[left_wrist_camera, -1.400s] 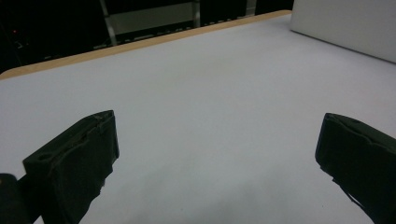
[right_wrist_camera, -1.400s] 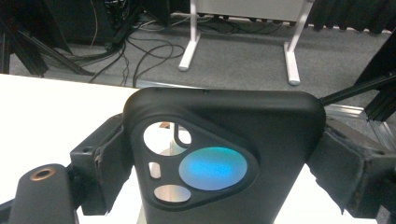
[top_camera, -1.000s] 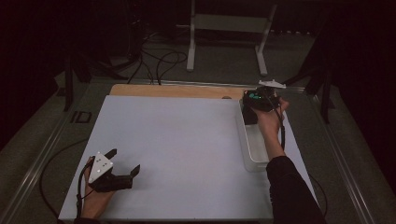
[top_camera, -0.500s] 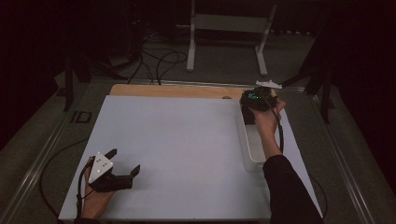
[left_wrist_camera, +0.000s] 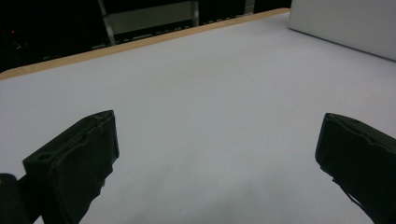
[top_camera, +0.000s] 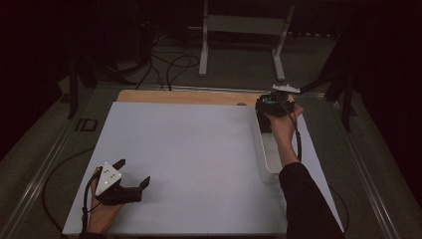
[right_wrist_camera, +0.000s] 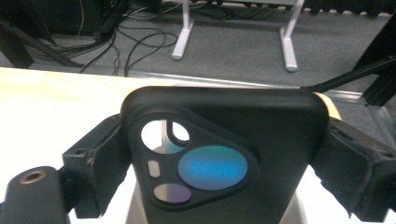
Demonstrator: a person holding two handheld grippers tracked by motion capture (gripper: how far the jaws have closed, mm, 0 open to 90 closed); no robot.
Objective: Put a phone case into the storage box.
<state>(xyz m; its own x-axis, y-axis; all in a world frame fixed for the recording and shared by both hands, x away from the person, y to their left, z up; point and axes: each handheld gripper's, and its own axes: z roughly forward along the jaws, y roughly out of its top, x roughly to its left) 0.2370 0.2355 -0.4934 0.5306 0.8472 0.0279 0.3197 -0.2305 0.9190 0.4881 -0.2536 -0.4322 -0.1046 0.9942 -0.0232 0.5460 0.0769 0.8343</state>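
Black phone case (right_wrist_camera: 224, 158) clamped in right tool (right_wrist_camera: 224, 186) — left tool (left_wrist_camera: 215, 158) rests open on table (top_camera: 199, 149)

Between the right claw's (right_wrist_camera: 224, 154) rough, matt black rubbery pads sits a smooth matt black plastic phone case (right_wrist_camera: 261, 135), its lens glass glossy. Beyond it, a pale wood edge (top_camera: 189, 96) borders the smooth matt white board (top_camera: 189, 149).
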